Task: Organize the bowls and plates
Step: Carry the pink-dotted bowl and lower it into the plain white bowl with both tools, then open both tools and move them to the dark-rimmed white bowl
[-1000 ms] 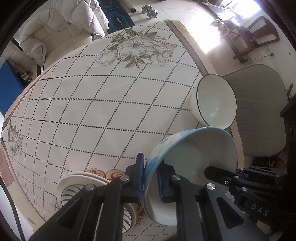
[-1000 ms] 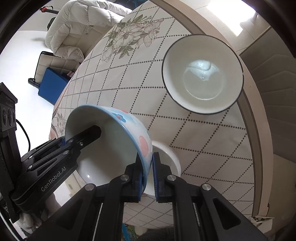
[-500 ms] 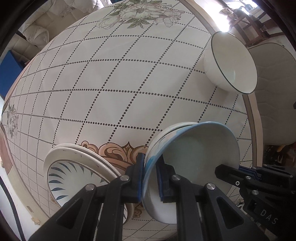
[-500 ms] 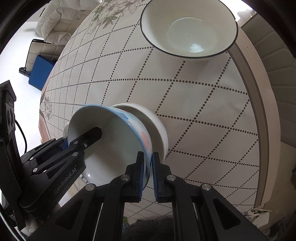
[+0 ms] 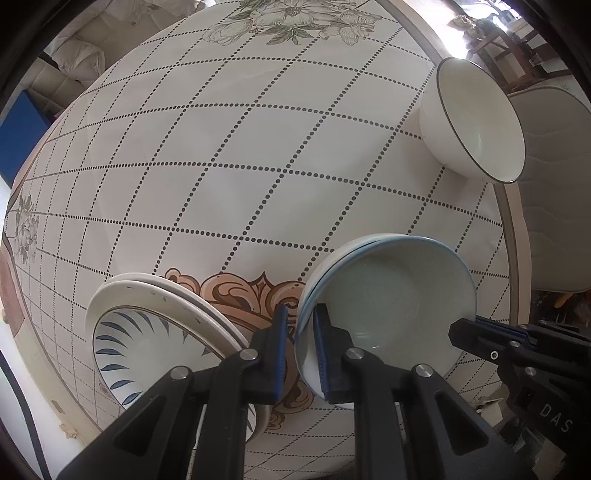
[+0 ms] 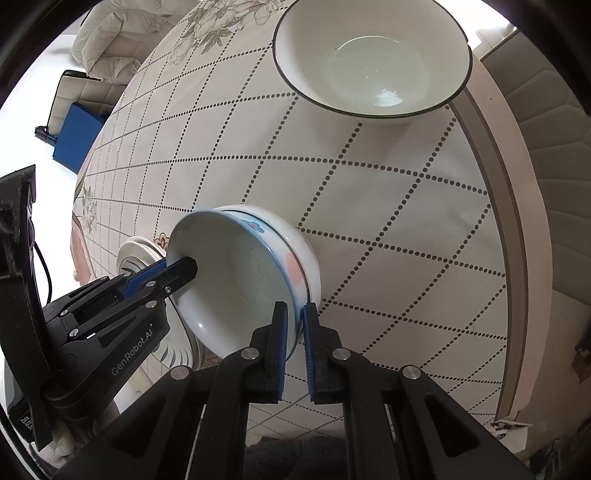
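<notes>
A blue-rimmed floral bowl (image 5: 388, 306) (image 6: 236, 280) sits nested in a plain white bowl (image 6: 312, 258) on the table. My left gripper (image 5: 300, 332) is shut on the floral bowl's near rim. My right gripper (image 6: 293, 321) is shut on its opposite rim, and shows in the left wrist view (image 5: 461, 330). A stack of plates with blue leaf marks (image 5: 147, 332) lies left of the bowls. A large white bowl with a dark rim (image 5: 476, 122) (image 6: 373, 59) stands at the far right table edge.
The round table (image 5: 221, 166) has a dotted diamond cloth with flower prints. Its right edge (image 6: 506, 229) is close to the bowls. A grey padded chair (image 5: 554, 184) stands beyond it. A white sofa (image 6: 110, 33) and a blue box (image 6: 77, 136) lie far left.
Both grippers have lowered the floral bowl from a tilted hold above the table into the plain white bowl. It now sits nearly level inside it.
</notes>
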Tool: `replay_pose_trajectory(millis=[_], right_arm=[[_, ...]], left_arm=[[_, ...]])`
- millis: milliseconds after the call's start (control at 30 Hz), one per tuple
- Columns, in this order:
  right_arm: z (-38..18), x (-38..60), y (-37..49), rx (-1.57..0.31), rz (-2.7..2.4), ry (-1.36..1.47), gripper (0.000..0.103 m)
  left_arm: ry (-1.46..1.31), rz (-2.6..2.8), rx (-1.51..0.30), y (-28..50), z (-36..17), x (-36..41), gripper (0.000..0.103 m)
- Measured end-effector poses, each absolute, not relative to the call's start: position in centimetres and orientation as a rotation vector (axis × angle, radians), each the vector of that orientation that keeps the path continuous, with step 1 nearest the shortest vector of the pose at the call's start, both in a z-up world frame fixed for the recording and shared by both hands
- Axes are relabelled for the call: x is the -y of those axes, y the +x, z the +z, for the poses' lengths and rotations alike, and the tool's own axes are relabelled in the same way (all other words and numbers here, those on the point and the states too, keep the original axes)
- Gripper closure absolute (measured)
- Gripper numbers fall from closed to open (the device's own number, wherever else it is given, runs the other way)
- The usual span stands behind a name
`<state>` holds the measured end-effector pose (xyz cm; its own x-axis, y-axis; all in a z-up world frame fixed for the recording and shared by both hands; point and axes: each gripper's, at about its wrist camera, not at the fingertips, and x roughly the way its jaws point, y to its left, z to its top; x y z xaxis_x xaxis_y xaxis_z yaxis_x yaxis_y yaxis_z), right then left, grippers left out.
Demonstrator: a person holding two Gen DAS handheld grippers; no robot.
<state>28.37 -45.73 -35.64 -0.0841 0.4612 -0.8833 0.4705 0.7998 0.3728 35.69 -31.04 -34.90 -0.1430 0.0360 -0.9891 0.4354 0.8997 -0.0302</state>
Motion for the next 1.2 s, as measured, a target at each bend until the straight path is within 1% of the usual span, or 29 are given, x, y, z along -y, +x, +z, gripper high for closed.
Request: replay_pose_trajectory(millis=[267,533,600,633,700,733,767,800,833,867,900,967,1200], right_arm=[[-34.0,46.3,28.6,-1.672,0.001,0.722,0.093],[-30.6,48.3,29.8,-1.596,-0.029,0.588,0.093],[-30.2,49.2,30.2,-1.602,-0.034,0.580,0.093],[-30.1,49.7,30.4,-1.603,-0.034,0.590,0.091],[-30.1,51.0,30.8,-1.598,-0.045,0.604,0.077],[-30.1,51.6,30.9,-1.592,-0.056,0.609,0.057],[-30.1,52.2,30.9,-1.582,-0.066,0.620,0.032],[-30.2,52.9,31.0,-1.572,-0.075,0.634,0.021],[-30.3,53.5,31.1,-1.563,-0.078,0.650,0.013],[-30.5,54.1,31.1,-1.558,-0.081,0.664,0.013],[-30.7,54.6,31.2,-1.558,-0.092,0.672,0.013],[-31.1,55.7,31.6,-1.556,-0.113,0.684,0.013],[-32.9,58.8,33.4,-1.554,-0.168,0.722,0.013]], left_arm=[[0.371,-0.337,-1.605,34.8,-31.5,31.2,0.089],[0.309,-0.357,-1.535,36.2,-28.5,33.7,0.089],[0.276,-0.359,-1.536,36.8,-28.3,34.6,0.084],[0.262,-0.362,-1.536,37.2,-28.3,34.9,0.083],[0.252,-0.355,-1.521,38.0,-28.2,35.8,0.079],[0.253,-0.352,-1.515,38.4,-28.2,36.2,0.077],[0.256,-0.350,-1.512,38.7,-28.2,36.5,0.076],[0.253,-0.346,-1.508,39.1,-28.2,36.9,0.073],[0.244,-0.343,-1.508,39.6,-28.3,37.2,0.069],[0.226,-0.344,-1.515,40.1,-28.5,37.4,0.060],[0.208,-0.348,-1.525,40.6,-28.7,37.7,0.048],[0.184,-0.355,-1.531,41.6,-29.0,38.3,0.038],[0.202,-0.377,-1.572,44.2,-30.8,41.5,0.038]])
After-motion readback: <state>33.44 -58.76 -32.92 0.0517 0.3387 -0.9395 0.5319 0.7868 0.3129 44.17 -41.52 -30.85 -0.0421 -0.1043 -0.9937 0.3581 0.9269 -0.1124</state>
